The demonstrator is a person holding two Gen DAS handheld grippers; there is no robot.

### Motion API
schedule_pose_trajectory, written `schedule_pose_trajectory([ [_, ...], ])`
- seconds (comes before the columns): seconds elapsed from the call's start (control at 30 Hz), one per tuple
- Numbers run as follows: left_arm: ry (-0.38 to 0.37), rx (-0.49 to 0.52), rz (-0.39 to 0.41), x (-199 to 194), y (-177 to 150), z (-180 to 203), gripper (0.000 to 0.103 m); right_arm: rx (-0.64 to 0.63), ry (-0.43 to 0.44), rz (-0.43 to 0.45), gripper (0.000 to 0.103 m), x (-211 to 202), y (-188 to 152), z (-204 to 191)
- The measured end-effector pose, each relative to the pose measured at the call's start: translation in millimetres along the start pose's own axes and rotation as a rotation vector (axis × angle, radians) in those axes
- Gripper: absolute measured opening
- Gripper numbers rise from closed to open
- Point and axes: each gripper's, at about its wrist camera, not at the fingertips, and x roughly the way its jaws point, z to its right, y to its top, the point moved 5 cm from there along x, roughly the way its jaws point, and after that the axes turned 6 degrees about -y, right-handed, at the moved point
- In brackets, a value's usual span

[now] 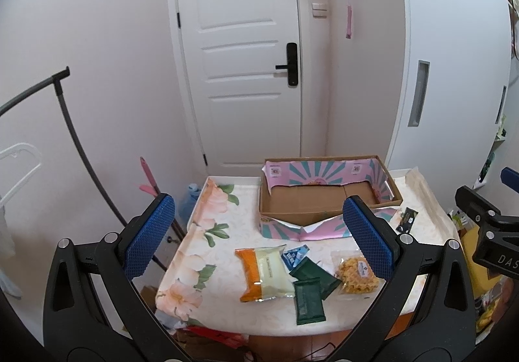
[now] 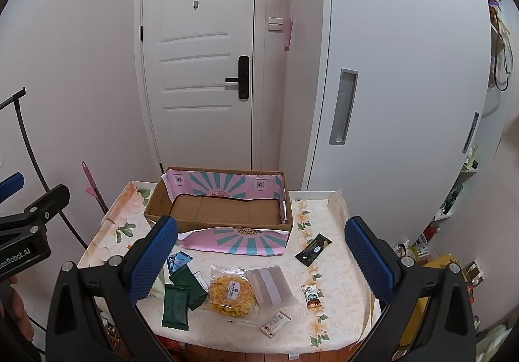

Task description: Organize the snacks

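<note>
An empty cardboard box [image 1: 327, 196] [image 2: 223, 209] with a pink and teal lining stands at the back of the small table [image 1: 207, 251] [image 2: 337, 268]. Loose snacks lie in front of it: an orange and white packet [image 1: 264, 272], two dark green packets [image 1: 308, 298] [image 2: 176, 303], a small blue packet [image 1: 294, 255] [image 2: 178, 259], a clear bag of yellow waffle crisps [image 1: 356, 274] [image 2: 230, 294], a frosted white pouch [image 2: 272, 285], a black packet [image 1: 407, 219] [image 2: 314, 249] and two small bars [image 2: 312, 296]. My left gripper [image 1: 259, 232] and right gripper [image 2: 262, 255] are open and empty, above the table's front edge.
A white door [image 1: 246, 54] and a white cupboard [image 2: 389, 70] stand behind the table. A grey clothes rack [image 1: 68, 122] and a pink stick [image 1: 147, 174] are on the left. Clutter lies on the floor to the right [image 2: 438, 264] and below the table front.
</note>
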Motion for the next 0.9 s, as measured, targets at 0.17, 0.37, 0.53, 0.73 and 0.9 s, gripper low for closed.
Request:
schedule_pose_trajectory([
  [0.17,0.003,0.006,0.0,1.5,6.8,-4.9,0.103,0.001,-0.005,-0.001,0.102,1.0,2.2,0.8],
  [0.37,-0.019,-0.012,-0.07,19.6,0.5,-20.7,0.103,0.001,-0.009,-0.03,0.102,8.5,5.1,10.2],
  [0.53,-0.018,-0.069,-0.206,45.7,-31.9,-30.0,0.103,-0.006,0.018,-0.076,0.103,25.8,-10.6,15.3],
  [0.73,-0.068,-0.141,-0.365,92.8,-83.1,-28.4,0.103,-0.015,0.08,-0.151,0.103,54.9,-37.6,13.7],
  [0.9,-0.082,-0.15,-0.476,150.5,-117.6,-22.9,0.103,-0.034,0.091,-0.198,0.103,79.8,-59.6,6.2],
])
